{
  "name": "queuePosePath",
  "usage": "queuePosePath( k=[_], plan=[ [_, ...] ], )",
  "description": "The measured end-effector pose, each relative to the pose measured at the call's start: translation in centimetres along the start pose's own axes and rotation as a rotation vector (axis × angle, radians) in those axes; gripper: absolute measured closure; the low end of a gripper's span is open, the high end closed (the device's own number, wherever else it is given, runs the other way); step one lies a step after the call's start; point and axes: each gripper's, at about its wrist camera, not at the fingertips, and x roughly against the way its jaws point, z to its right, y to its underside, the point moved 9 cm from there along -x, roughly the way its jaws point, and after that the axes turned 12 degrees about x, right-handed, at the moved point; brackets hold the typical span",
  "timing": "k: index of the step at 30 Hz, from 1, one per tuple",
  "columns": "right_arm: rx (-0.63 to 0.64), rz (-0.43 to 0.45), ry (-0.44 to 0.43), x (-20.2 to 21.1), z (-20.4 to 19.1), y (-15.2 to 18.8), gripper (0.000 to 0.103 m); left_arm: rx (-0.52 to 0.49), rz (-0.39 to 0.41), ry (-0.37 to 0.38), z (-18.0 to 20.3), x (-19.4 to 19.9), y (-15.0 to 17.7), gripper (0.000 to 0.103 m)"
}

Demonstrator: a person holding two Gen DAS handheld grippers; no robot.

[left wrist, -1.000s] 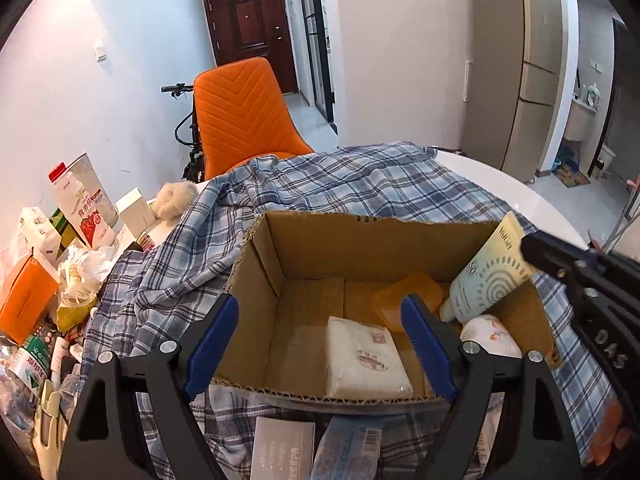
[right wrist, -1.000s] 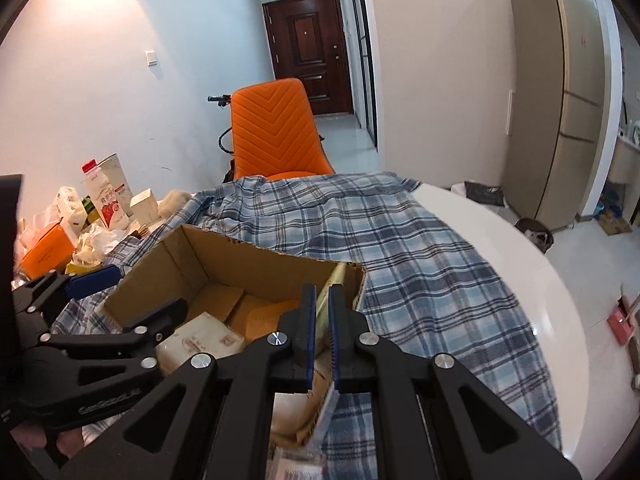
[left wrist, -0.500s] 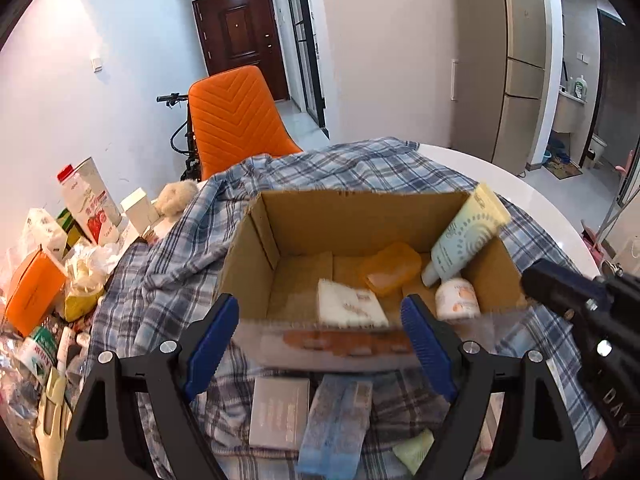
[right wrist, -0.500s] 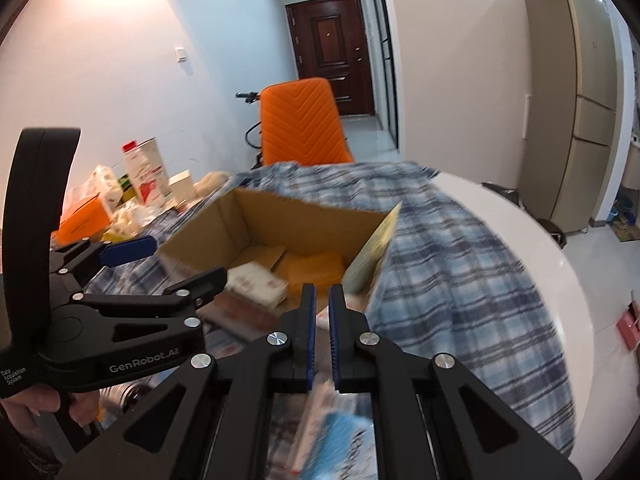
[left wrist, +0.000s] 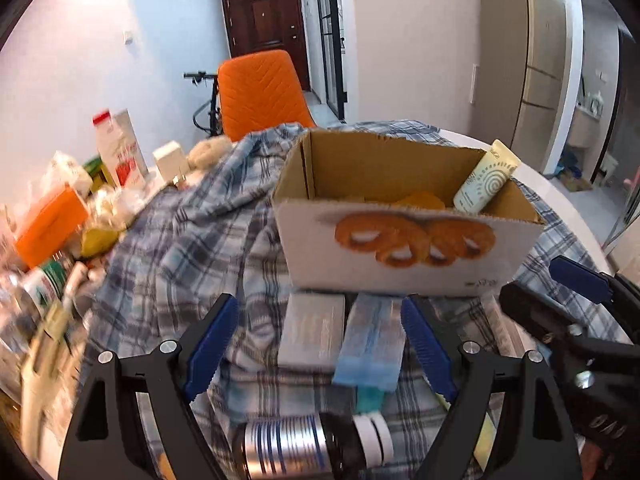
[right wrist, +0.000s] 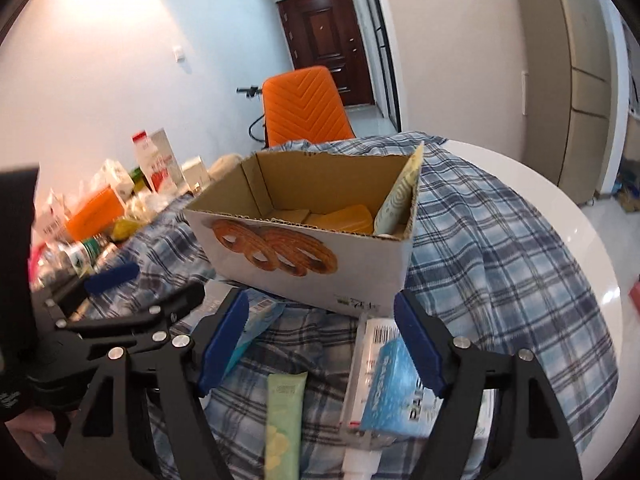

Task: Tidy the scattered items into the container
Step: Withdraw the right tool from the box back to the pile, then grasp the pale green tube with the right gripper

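On the left, the left gripper (left wrist: 320, 346) is held wide with nothing in it, above a grey flat box (left wrist: 313, 330) and a blue packet (left wrist: 374, 346). Both could be pinched at once — they lie just beside each other. The cardboard box (left wrist: 404, 256) sits just behind and could get bumped. On the right, the right gripper (right wrist: 320, 346) has just been opened wide — nothing is gripped, and the green tube (right wrist: 285, 416) might slide away on the checked cloth (right wrist: 500, 264).

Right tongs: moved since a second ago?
Yes. The right tongs backed off from the cardboard box, now over the items lying in front of it. Jaws have just opened, gripping nothing.
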Motion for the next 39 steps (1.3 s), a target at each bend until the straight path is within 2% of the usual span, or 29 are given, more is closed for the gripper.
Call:
queuePosePath(
  k=[5,10,17,20,22,25,28,30,35,37,39],
  plan=[
    [0.023,-0.001,0.012,0.9,-0.8,0.8,0.028,0.011,-0.006,0.006,-0.6,0.4,1.2,0.018],
    [0.039,0.0,0.025,1.5,-1.8,2.4,0.015,-0.004,0.012,0.002,-0.9,1.2,2.5,0.018],
    [0.058,-0.007,0.057,2.4,-2.1,4.6,0.015,0.021,0.056,-0.014,-2.4,2.6,4.0,0.018],
    [0.062,-0.008,0.062,2.7,-2.3,5.5,0.014,0.063,0.07,0.012,-3.3,3.5,4.6,0.011],
    [0.07,-0.014,0.058,2.8,-2.7,6.1,0.014,0.086,0.073,0.03,-3.8,3.9,4.9,0.0],
    [0.098,-0.028,0.036,2.6,-3.7,6.8,0.014,0.115,0.073,0.052,-4.4,4.4,5.4,0.0],
    [0.161,-0.03,0.051,2.6,-4.8,7.5,0.014,0.132,0.065,0.064,-4.7,4.7,5.9,0.0],
    [0.192,-0.029,0.064,2.5,-5.2,7.9,0.014,0.123,0.065,0.064,-4.6,4.8,6.2,0.0],
    [0.192,-0.028,0.052,2.0,-5.7,8.6,0.016,0.012,0.057,-0.006,-3.7,4.4,7.2,0.0],
    [0.209,-0.02,0.072,2.1,-5.7,8.6,0.025,-0.014,0.06,-0.021,-3.3,4.3,7.5,0.0],
    [0.23,-0.018,0.081,2.0,-5.9,8.7,0.028,-0.016,0.054,-0.014,-3.1,4.3,7.6,0.0]
  ],
)
